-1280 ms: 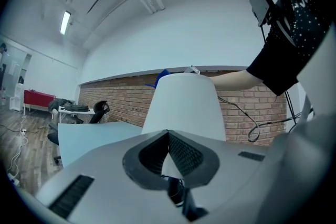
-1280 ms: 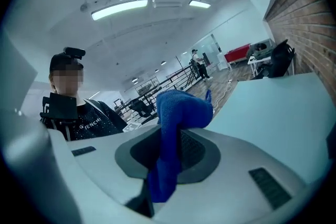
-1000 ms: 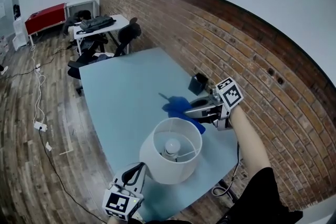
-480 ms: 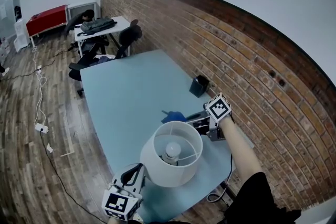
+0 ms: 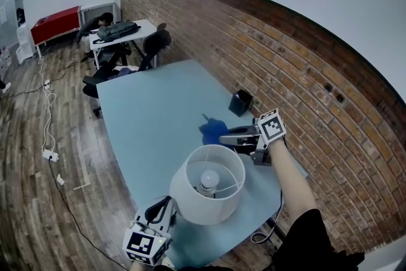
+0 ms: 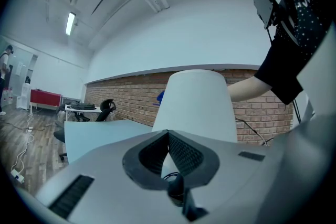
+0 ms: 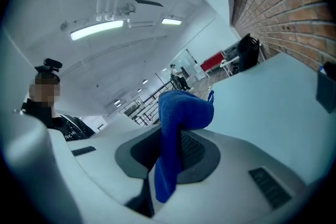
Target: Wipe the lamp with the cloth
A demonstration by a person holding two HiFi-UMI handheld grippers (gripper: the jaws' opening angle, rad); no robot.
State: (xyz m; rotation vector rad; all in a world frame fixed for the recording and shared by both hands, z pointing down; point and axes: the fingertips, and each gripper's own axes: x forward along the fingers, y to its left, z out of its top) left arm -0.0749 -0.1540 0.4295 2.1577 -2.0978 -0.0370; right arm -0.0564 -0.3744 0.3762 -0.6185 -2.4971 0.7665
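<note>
Blue table [image 5: 146, 105] by brick wall: right gripper [image 5: 224, 136], pinching the cloth [image 5: 211, 131], hung just beyond the upright lamp [image 5: 207, 184], which lay toward the person; left gripper [image 5: 163, 205], jaws pressed together, sat at its near side.

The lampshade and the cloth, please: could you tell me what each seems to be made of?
Lampshade: probably fabric or paper over a wire frame. It is matte white and smooth, and thin wires show inside the top.
Cloth: likely microfibre. It is blue with a fine fuzzy weave and drapes limply from the right tool.
</note>
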